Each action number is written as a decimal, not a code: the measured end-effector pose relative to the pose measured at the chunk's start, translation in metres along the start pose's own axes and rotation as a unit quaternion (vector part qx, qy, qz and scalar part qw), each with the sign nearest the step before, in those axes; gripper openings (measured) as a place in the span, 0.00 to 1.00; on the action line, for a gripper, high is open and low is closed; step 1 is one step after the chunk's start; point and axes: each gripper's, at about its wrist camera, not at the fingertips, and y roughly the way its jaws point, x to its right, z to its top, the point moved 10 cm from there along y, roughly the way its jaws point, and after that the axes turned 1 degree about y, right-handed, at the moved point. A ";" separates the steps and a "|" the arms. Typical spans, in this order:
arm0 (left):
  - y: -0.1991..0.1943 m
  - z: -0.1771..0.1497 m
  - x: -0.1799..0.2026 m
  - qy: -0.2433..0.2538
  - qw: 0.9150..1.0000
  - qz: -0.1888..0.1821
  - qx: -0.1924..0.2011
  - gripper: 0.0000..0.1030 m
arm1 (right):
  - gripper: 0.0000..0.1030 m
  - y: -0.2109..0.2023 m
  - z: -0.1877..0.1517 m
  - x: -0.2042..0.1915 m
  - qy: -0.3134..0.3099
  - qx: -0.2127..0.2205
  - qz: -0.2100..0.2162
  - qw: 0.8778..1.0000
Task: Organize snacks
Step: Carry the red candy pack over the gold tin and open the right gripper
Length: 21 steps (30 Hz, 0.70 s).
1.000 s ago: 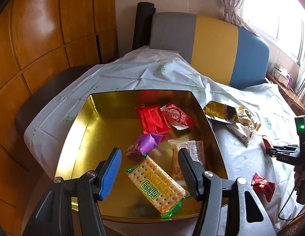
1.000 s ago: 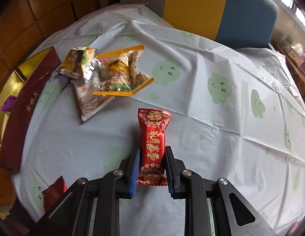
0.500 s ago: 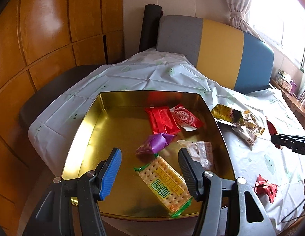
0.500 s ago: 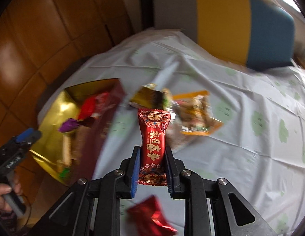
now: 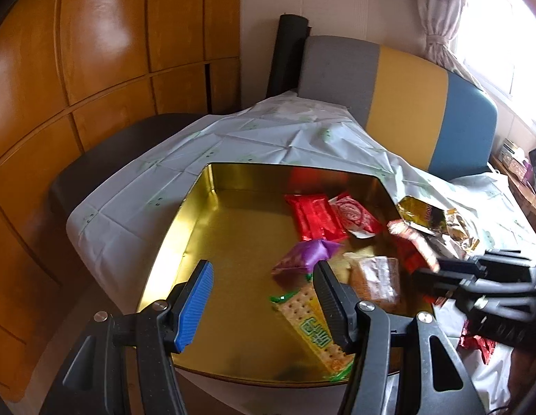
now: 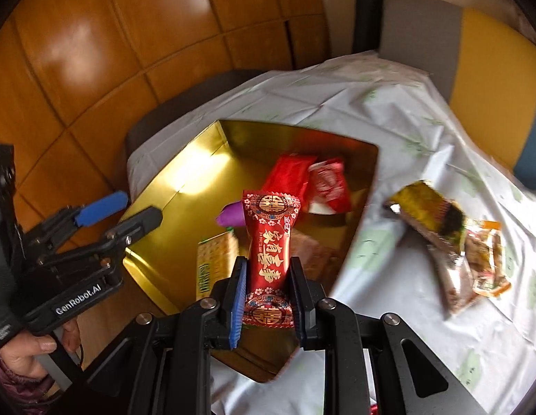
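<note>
A gold tin (image 5: pixel 198 214) sits on the table and holds several snacks: a red packet (image 5: pixel 314 214), a red-and-white packet (image 5: pixel 354 212), a purple packet (image 5: pixel 307 254), a cracker pack (image 5: pixel 311 328) and a clear-wrapped biscuit (image 5: pixel 376 278). My left gripper (image 5: pixel 261 297) is open and empty above the tin's near edge. My right gripper (image 6: pixel 268 290) is shut on a red candy packet (image 6: pixel 271 242) with gold characters and holds it over the tin (image 6: pixel 185 186); it also shows at the right of the left wrist view (image 5: pixel 413 245).
Loose snack bags (image 6: pixel 451 238) lie on the white tablecloth (image 6: pixel 388 110) right of the tin. A small red packet (image 5: pixel 475 340) lies near the table's front edge. A grey, yellow and blue seat back (image 5: pixel 406 103) stands behind the table. Wooden panels (image 5: pixel 95 52) lie to the left.
My right gripper has swung left with the red candy packet, from over the tablecloth to above the tin. My left gripper has stayed open and drifted slightly back.
</note>
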 end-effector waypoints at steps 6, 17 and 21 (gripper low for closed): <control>0.002 -0.003 -0.010 -0.009 1.000 0.006 -0.003 0.59 | 0.25 0.024 -0.015 -0.009 -0.026 -0.035 -0.022 0.999; 0.004 -0.005 -0.009 -0.007 1.000 0.004 -0.007 0.59 | 0.25 0.018 -0.016 -0.002 -0.022 -0.023 -0.031 0.999; 0.002 -0.005 -0.006 -0.004 1.000 0.003 -0.004 0.59 | 0.27 0.004 -0.012 0.008 -0.004 -0.002 -0.033 0.999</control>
